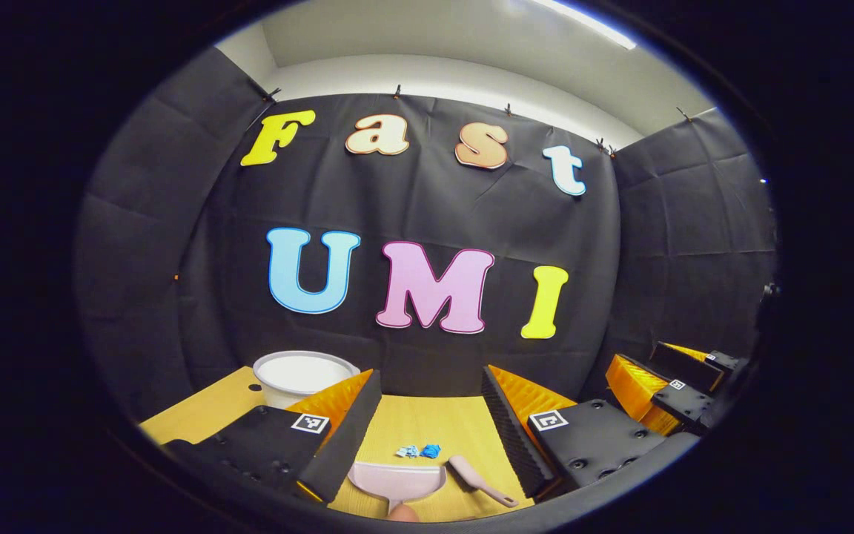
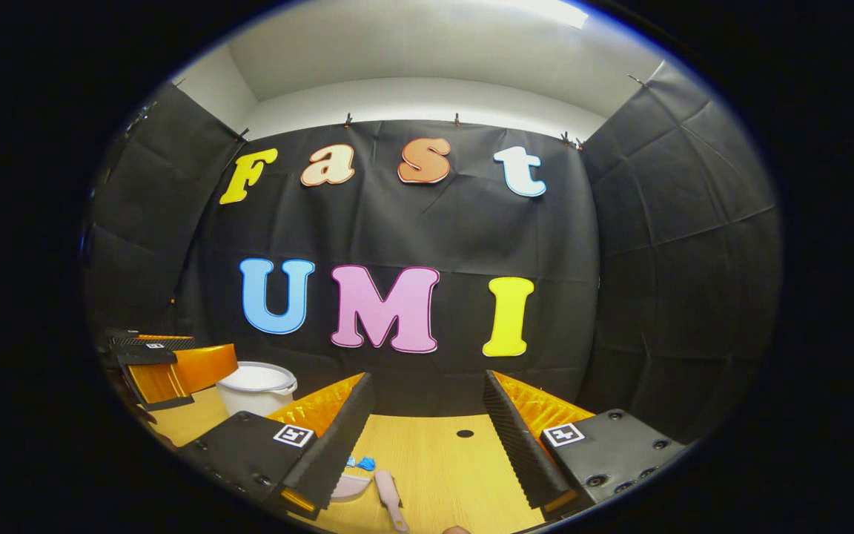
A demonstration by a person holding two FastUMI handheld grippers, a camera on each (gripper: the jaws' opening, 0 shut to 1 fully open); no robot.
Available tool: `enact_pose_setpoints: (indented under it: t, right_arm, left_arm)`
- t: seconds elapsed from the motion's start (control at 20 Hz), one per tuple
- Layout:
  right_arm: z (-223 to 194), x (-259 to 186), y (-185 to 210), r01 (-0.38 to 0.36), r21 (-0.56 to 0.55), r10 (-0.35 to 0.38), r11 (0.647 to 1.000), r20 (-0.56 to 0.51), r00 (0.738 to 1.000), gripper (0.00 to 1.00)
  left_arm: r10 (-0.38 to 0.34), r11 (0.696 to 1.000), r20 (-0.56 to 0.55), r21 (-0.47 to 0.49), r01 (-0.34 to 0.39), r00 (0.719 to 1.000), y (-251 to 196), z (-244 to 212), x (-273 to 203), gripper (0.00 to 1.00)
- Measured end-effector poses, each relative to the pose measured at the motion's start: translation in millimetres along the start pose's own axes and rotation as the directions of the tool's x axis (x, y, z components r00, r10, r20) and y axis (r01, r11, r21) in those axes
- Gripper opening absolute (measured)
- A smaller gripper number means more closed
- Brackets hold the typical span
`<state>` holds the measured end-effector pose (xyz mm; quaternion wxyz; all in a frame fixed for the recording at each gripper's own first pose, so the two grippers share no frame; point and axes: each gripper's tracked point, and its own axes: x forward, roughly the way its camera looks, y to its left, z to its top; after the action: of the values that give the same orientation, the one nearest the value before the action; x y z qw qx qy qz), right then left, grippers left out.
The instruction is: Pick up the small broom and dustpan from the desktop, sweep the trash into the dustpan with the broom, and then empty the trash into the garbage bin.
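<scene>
Left gripper (image 1: pixel 427 434): hovering with fingers apart, above pink plastic dustpan (image 1: pixel 396 480).
Right gripper (image 2: pixel 427 430): gaping too, nearing pink small broom (image 2: pixel 390 498).
Advice: descending straight onto each handle, avoiding blue crumpled trash (image 1: pixel 421 450).

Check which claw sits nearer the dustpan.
Left. The dustpan lies centred between the left claw's open fingers; the right claw has it at its left finger.

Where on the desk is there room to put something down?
Bare wood lies right of the broom, out toward the small dark hole near the wall. Another bare strip runs in front of the white bin. It is crowded where the dustpan, broom and blue trash sit together.
</scene>
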<state>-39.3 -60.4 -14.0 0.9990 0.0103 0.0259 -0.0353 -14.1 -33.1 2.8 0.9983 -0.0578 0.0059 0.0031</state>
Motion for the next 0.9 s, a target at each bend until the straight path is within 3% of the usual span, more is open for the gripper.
enact_pose_setpoints:
  t: [0.25,0.5,0.7,0.9]
  right_arm:
    - [-0.6,-17.8,8.3,-0.026,-0.015,0.025,1.0,-0.039,0.999,0.95]
    - [29.0,-30.8,31.9,-0.045,-0.036,0.047,0.998,0.053,0.998,0.95]
    - [30.2,-45.8,51.5,-0.069,-0.06,0.073,0.996,0.08,0.994,0.95]
    - [21.4,-50.8,65.8,-0.094,-0.099,0.101,0.991,0.068,0.993,0.96]
  left_arm:
    - [0.011,1.0,0.061,-0.015,-0.01,0.998,15.1,11.0,-27.9,0.79]
    - [0.047,0.998,0.078,0.04,-0.05,0.996,38.4,10.3,-58.7,0.8]
    - [0.024,0.999,0.081,0.027,-0.026,0.996,41.2,4.5,-79.5,0.81]
    - [0.008,0.995,0.095,0.095,-0.017,0.995,42.5,-0.4,-90.3,0.8]
